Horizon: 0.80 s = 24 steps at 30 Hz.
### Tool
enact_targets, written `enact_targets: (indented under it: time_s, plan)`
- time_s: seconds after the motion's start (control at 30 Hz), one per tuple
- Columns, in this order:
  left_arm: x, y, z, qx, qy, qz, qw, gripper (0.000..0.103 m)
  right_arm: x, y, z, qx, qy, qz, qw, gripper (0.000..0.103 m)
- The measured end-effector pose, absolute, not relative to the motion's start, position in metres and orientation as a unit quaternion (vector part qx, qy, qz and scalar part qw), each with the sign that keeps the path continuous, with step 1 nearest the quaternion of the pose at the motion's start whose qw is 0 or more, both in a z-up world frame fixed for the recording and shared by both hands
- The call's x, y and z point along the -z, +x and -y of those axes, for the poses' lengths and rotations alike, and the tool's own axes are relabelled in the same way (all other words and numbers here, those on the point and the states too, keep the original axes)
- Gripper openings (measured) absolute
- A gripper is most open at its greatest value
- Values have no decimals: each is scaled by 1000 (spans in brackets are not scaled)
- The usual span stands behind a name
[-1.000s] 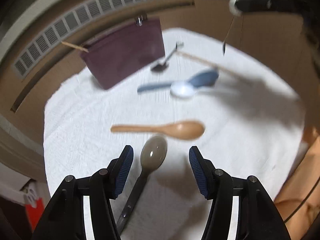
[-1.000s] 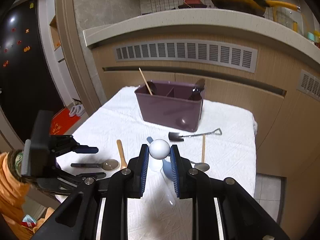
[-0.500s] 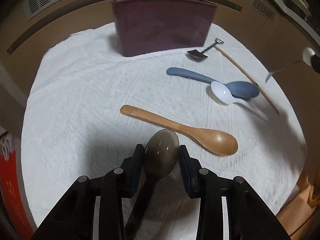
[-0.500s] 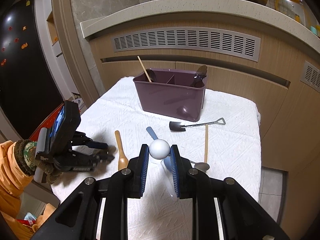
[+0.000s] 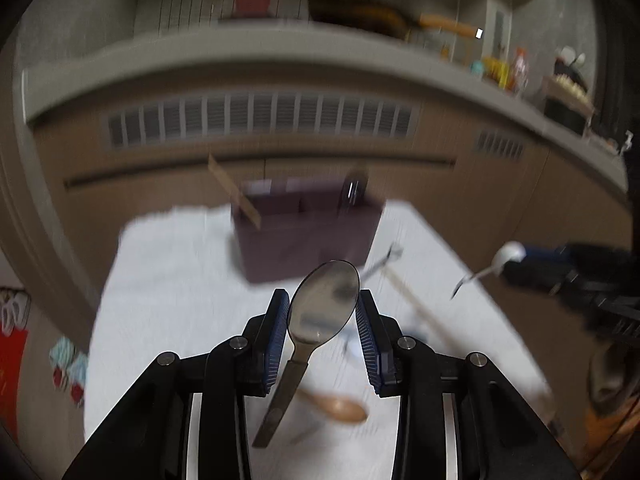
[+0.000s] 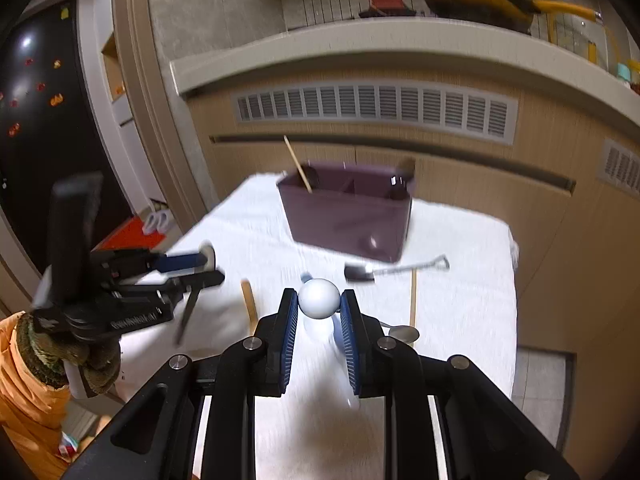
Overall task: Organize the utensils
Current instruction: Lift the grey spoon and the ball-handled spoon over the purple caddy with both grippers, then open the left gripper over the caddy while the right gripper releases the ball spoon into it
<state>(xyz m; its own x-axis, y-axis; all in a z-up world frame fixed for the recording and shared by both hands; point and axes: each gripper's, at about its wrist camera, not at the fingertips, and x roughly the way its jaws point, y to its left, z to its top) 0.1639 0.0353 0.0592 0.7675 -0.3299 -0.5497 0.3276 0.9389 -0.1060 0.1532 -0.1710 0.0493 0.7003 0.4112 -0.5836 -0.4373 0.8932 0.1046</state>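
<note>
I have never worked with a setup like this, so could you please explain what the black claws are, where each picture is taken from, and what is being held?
There is no robot here: a person holds a two-finger claw in each hand, and a wide-angle camera on each claw looks forward along its fingers.

One picture comes from the left gripper. It is shut on the bowl of a metal spoon with a dark handle, lifted clear of the white cloth.

The other comes from the right gripper. It is shut on the white ball end of a small utensil; the rest is hard to make out.

On the cloth stand a purple divided caddy, already holding a thin stick, and lie a wooden spoon, a little shovel-shaped spoon and a few more blurred utensils.
</note>
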Motion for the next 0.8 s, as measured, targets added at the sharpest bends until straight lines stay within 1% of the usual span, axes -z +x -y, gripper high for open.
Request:
enact_targets:
  time_s: [0.07,0.2,0.37,0.47,0.6,0.8]
  plan:
    - [-97,170,-30,184,-10,-245,952,35,-73,160,170,-231,-21,-286,930,20]
    - [-155,192,-24,206,-31,-162,965,35,-130,185,170,-246,-7,-222,943,20]
    - [-183,241,-19,222,-58,-94,969,35,-166,229,167,-279,20,-185,942,20]
    - [-183,277,-21,223,-74,-89,968,35,-173,259,165,-291,38,-177,939,20]
    - [-165,325,-32,219,-102,-115,963,35,-159,301,169,-297,62,-205,931,20]
    - [-113,368,-38,206,-124,-160,957,35,-104,360,170,-304,118,-299,897,20]
